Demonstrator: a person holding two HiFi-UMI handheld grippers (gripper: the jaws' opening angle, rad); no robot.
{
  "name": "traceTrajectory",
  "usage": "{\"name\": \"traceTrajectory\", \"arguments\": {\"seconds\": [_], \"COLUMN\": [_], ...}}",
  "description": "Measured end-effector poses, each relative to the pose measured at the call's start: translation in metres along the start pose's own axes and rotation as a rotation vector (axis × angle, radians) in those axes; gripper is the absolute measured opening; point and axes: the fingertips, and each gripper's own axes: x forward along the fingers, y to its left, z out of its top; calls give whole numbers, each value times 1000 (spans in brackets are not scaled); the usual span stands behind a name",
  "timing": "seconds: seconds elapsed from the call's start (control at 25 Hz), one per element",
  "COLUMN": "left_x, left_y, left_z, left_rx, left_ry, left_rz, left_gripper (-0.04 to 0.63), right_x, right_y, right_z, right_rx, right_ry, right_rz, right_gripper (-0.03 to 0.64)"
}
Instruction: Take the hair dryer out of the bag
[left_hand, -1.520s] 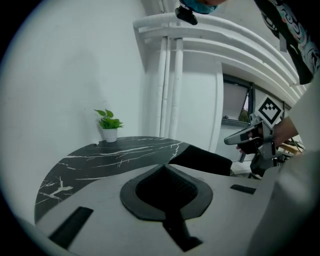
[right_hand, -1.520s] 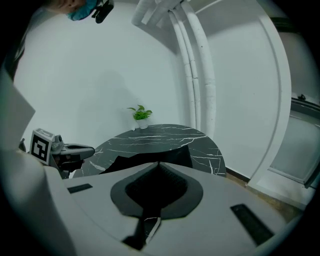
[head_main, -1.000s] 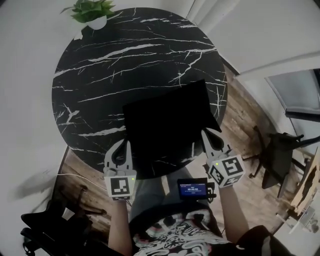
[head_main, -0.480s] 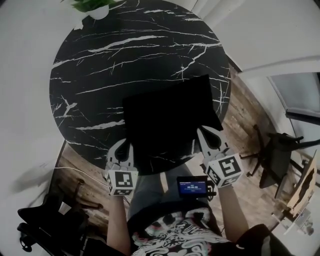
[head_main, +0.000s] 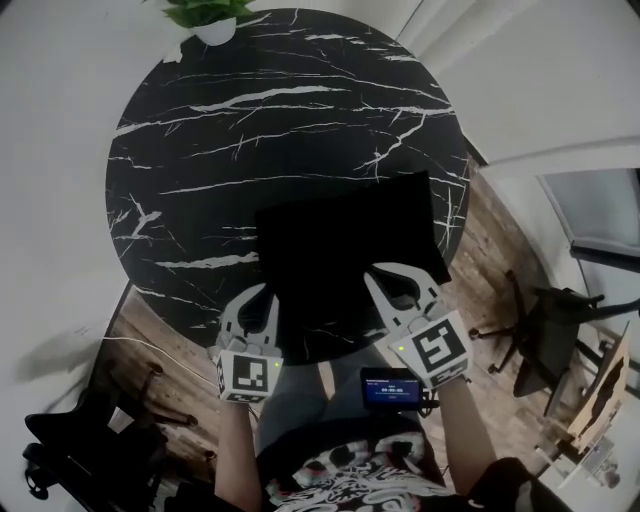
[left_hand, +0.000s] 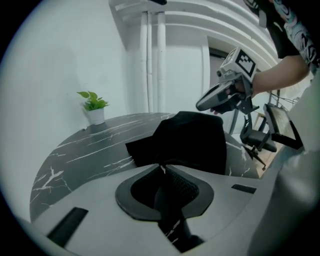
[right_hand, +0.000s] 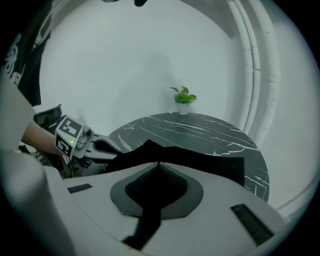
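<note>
On the table (head_main: 200, 130) lies the bag (head_main: 345, 250), contents unseen; left gripper (head_main: 258, 292) and right gripper (head_main: 378, 278) jaws together.

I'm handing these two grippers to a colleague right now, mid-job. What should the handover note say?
Left gripper: jaws together, tips at the near left edge of the bag. It is unclear whether they pinch fabric.
Right gripper: jaws together, tips at the bag's near right edge. Again, no clear grip.
The black bag lies on the round table, on the side nearest the person.
Done: both grippers are at the bag.
Left: the hair dryer is not visible, so the bag still has to be opened and the dryer lifted out.
</note>
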Motion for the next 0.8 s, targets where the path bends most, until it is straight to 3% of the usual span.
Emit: {"name": "traceTrajectory", "arguments": {"seconds": [0.2,0.4,0.56,0.8], "left_x": [9,10,11,12], "left_y": [-10,-9,-9,-18], "left_z": [9,12,13,27], "left_rx": [25,-8,39,173], "left_ry": [-45,-56,-47,-52], "left_rz": [-64,-61,-53,-53], "left_gripper": [124,144,162,245], "right_x": [31,52,62,76], "right_y": [28,43,59,90], "right_z": [18,14,19,17], "right_rx": [40,107,174,195], "right_ry": [17,93,93,184], "right_rz": [134,164,233,367], "right_gripper": [20,20,25,166]}}
